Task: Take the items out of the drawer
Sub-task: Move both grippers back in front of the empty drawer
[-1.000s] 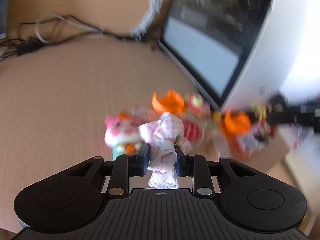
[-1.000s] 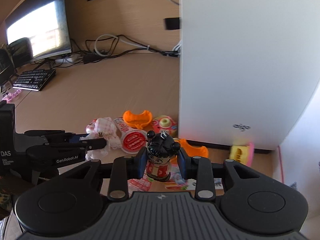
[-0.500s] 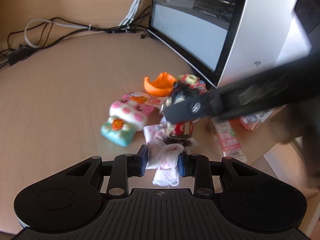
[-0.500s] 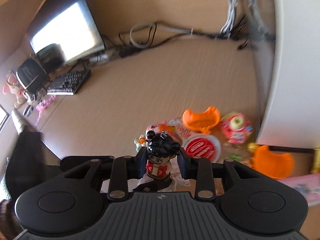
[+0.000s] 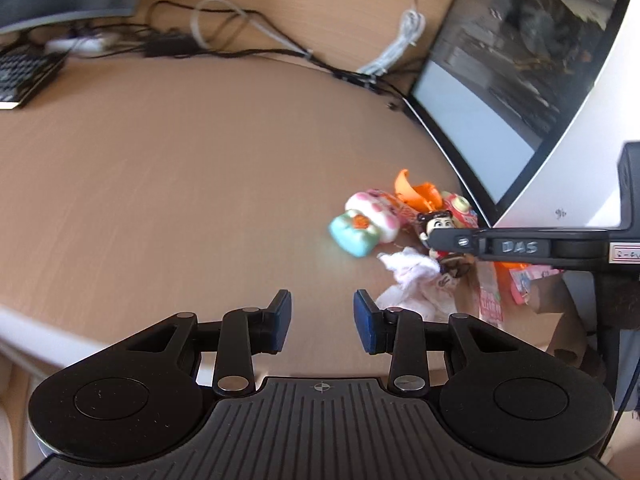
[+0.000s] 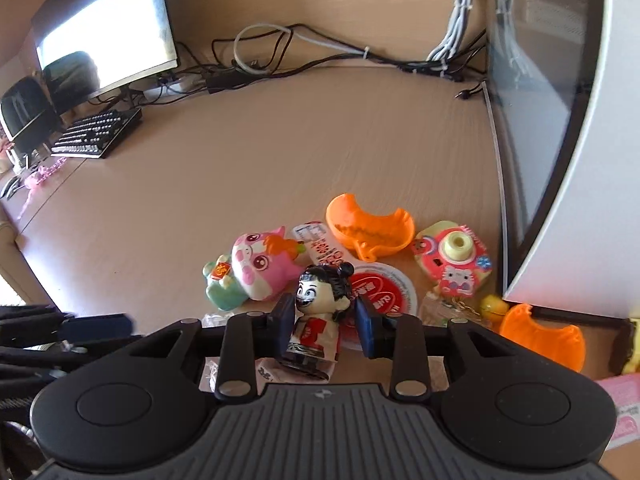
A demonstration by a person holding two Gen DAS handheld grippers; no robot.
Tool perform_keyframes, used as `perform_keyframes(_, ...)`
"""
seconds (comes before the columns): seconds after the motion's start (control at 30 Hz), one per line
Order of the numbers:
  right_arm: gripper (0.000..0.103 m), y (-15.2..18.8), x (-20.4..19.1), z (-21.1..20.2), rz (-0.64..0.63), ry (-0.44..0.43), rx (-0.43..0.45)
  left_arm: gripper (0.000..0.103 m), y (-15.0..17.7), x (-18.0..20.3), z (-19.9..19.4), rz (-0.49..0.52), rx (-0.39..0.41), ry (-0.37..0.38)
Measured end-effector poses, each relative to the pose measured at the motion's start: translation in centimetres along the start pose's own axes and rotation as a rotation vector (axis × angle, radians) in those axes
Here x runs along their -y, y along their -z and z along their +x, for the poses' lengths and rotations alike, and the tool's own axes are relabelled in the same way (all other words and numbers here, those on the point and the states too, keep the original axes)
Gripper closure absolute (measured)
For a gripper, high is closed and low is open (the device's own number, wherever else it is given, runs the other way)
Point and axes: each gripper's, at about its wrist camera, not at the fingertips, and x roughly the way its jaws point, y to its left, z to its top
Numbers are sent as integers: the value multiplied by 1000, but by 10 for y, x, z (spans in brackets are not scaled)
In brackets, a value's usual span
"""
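Observation:
A doll [image 6: 320, 312] with black hair and a red-and-white body stands slightly tilted on the desk between my right gripper's [image 6: 324, 320] fingers. The jaws are opening, and a gap shows beside the doll on the right. In the left wrist view the doll [image 5: 438, 224] sits behind one right finger [image 5: 460, 242]. My left gripper [image 5: 322, 316] is open over bare desk, with nothing between its pads. A pink-and-white cloth bundle [image 5: 412, 280] lies loose to its right. No drawer is in view.
A pink pig toy [image 6: 260, 268], an orange shell [image 6: 368, 228], a red round packet [image 6: 380, 292] and a pink toy camera [image 6: 456, 264] crowd the desk. A white computer case [image 6: 580, 200] stands right; keyboard [image 6: 96, 136], monitor [image 6: 108, 28] and cables sit behind.
My left gripper let go of the cloth bundle and drew away to the left, now open. My right gripper sank with the doll to the desk and its jaws have widened.

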Motion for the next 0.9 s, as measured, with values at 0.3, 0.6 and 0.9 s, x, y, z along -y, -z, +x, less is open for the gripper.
perform_keyframes(0.3, 50, 42, 13, -86, 166, 78, 148, 65, 40, -15, -71, -61, 84, -43)
perform_keyframes(0.6, 44, 131, -15, -181, 249, 207, 225, 66, 94, 9, -138, 16, 177, -17)
perform_keyframes(0.9, 27, 209, -58, -238, 239, 261, 215, 66, 172, 53, -160, 72, 101, 39)
